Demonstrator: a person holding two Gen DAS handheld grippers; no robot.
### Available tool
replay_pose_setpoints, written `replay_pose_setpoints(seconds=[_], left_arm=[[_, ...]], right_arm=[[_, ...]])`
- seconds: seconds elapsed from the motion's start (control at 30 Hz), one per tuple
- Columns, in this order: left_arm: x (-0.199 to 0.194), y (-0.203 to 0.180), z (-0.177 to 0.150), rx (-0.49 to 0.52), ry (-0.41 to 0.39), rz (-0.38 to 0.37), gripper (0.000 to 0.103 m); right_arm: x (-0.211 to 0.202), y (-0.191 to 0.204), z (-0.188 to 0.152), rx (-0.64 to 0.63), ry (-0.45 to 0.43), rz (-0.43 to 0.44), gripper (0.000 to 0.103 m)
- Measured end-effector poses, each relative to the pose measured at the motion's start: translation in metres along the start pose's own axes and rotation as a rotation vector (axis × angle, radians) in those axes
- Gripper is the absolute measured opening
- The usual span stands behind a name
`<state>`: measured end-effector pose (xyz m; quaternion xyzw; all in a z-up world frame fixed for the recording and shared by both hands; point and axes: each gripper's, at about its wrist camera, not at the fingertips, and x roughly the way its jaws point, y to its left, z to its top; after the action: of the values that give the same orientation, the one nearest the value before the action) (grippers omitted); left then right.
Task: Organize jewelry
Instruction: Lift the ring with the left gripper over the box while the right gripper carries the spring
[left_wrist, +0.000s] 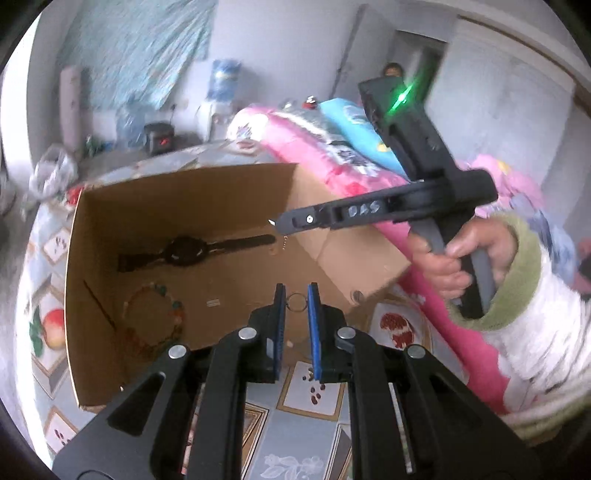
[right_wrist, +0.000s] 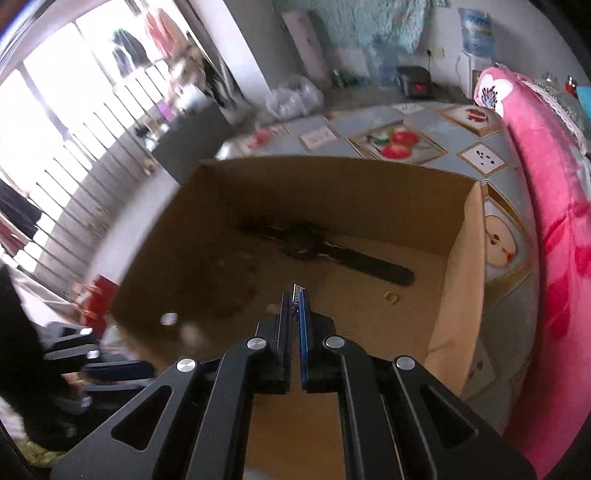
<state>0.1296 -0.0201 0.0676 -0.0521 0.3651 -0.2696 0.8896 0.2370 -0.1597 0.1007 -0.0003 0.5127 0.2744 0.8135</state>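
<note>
A small sparkling piece (right_wrist: 295, 295) is pinched between the closed pads of the right gripper (right_wrist: 295, 301), above the cardboard box (right_wrist: 454, 266). Inside, one watch (left_wrist: 184, 251), one bead bracelet (left_wrist: 157, 317) and one ring (right_wrist: 391, 296) are counted, with free floor between. The left gripper (left_wrist: 296, 295) is held open at the box's near edge.

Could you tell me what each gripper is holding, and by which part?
The right gripper pinches a small sparkly chain near one end; the left gripper holds nothing.

We see the box (left_wrist: 207, 192) on the table (left_wrist: 295, 435); in it the watch (left_wrist: 184, 251) lies behind the bracelet (left_wrist: 155, 317), a ring (right_wrist: 391, 296) beside the watch strap.
</note>
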Motion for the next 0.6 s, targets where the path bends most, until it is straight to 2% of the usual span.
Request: replay_pose_setpoints(seconds=[0.13, 0.27, 0.37, 0.43, 0.57, 0.6], left_arm=[[0.015, 0.014, 0.013, -0.046, 0.074, 0.014, 0.011], [0.022, 0.023, 0.025, -0.065, 0.102, 0.009, 0.011], [0.025, 0.025, 0.038, -0.060, 0.115, 0.013, 0.011], [0.028, 0.025, 0.049, -0.064, 0.130, -0.010, 0.011], [0.055, 0.031, 0.069, -0.085, 0.227, -0.049, 0.011], [0.067, 0.033, 0.074, -0.102, 0.272, -0.058, 0.011]], right_arm=[[0.011, -0.002, 0.006, 0.004, 0.019, 0.002, 0.006], [-0.012, -0.010, 0.004, 0.035, -0.073, 0.067, 0.013], [-0.038, -0.019, -0.006, 0.069, -0.148, 0.080, 0.013], [-0.059, -0.027, -0.017, 0.102, -0.203, 0.106, 0.013], [-0.086, -0.042, -0.041, 0.160, -0.276, 0.098, 0.017], [-0.091, -0.046, -0.047, 0.174, -0.288, 0.097, 0.017]])
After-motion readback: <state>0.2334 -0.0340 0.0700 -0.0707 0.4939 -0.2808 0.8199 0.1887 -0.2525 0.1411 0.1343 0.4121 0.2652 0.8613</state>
